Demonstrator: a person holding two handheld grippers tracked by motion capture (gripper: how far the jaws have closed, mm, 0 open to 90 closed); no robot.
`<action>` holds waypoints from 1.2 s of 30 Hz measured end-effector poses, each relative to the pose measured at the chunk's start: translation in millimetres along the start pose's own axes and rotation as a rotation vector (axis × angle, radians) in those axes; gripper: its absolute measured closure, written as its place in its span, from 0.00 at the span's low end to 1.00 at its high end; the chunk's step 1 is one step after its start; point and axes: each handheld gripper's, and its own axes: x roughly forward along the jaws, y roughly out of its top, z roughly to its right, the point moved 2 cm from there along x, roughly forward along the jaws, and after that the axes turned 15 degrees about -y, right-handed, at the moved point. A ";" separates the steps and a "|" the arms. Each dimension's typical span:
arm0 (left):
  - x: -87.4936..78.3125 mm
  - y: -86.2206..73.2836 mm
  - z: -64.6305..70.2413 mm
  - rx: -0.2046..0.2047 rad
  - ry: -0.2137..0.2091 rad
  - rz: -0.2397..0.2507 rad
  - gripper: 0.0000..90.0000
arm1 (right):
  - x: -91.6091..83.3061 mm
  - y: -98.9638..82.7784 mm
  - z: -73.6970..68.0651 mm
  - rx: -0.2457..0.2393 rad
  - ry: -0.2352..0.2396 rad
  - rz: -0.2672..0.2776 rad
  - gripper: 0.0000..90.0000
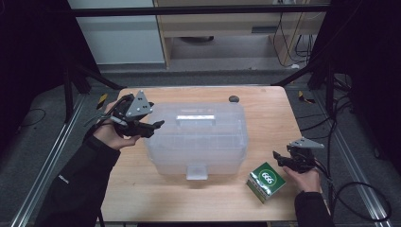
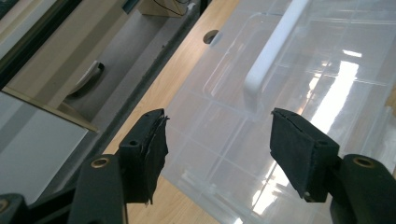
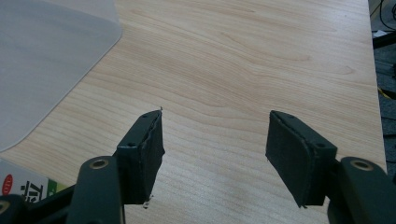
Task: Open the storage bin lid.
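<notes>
A clear plastic storage box [image 1: 196,137] with a white handle [image 1: 195,118] on its lid stands in the middle of the wooden table [image 1: 265,113]. My left gripper [image 1: 158,125] hovers at the box's left end, open, nothing between its fingers. In the left gripper view the gripper [image 2: 219,123] looks along the lid [image 2: 299,84] and its handle [image 2: 271,56]. A green carton [image 1: 266,181] marked 666 lies at the front right. My right gripper [image 1: 278,158] is just right of it, open and empty. The right gripper [image 3: 215,116] faces bare table [image 3: 233,56], with the box's corner [image 3: 46,56] and the carton [image 3: 23,186] at the left.
A dark round hole [image 1: 233,98] sits in the tabletop behind the box, also seen as the hole [image 2: 211,36] in the left gripper view. The box has a front latch [image 1: 196,171]. Cables trail on the floor at the right [image 1: 359,189]. Black frame legs flank the table.
</notes>
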 end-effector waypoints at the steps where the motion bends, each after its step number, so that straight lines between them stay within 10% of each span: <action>1: 1.5 1.4 1.5 -0.001 -0.007 -0.011 0.39 | 0.0 0.0 0.0 0.000 -0.001 0.000 0.41; 36: 57.9 41.5 16.4 0.243 -0.089 -0.170 0.55 | -0.3 0.7 -5.3 -0.029 0.046 -0.014 0.50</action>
